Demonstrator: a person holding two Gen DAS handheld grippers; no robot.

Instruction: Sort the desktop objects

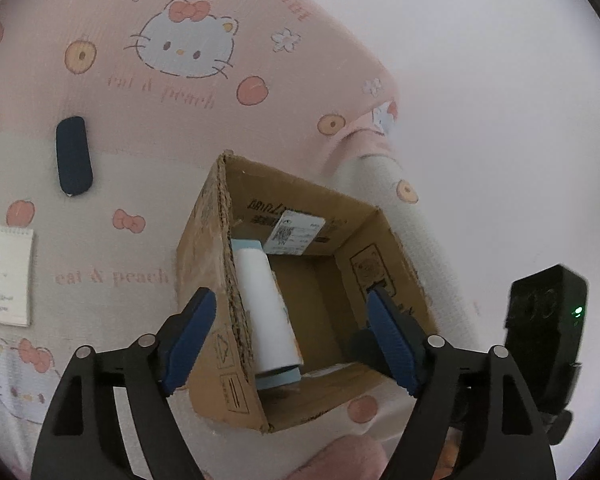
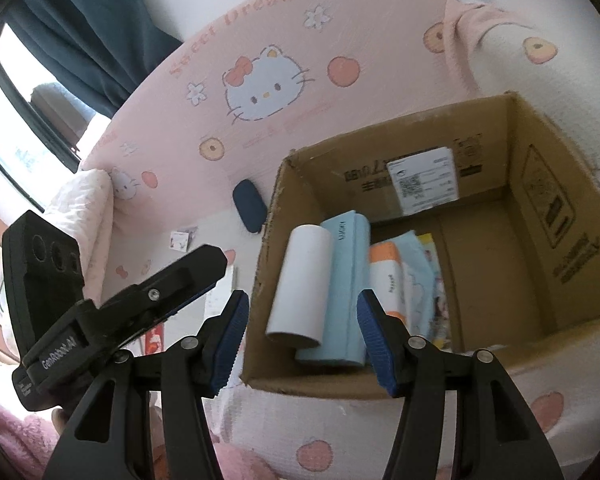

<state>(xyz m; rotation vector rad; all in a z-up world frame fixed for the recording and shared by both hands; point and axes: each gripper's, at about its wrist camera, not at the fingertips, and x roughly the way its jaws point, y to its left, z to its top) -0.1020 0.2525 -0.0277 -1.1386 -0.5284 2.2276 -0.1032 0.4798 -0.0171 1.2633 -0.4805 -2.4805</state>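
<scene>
Box [image 2: 540, 240]: holds white roll [image 2: 300, 284], blue case [image 2: 348, 280]. Right view alone shows orange-capped pack [image 2: 386, 276]. Left view alone shows notepad [image 1: 11, 276] on bed. Left tool [image 1: 288, 340], right tool [image 2: 300, 340]: both released, empty.

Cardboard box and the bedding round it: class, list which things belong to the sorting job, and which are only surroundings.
Sorting job:
- brown cardboard box
- white paper roll, in the box
- pale blue flat pack, in the box
- dark blue oval case, outside the box
- white spiral notepad, outside the box

Surroundings:
- pink cartoon-cat printed sheet
- dark teal curtain
</scene>
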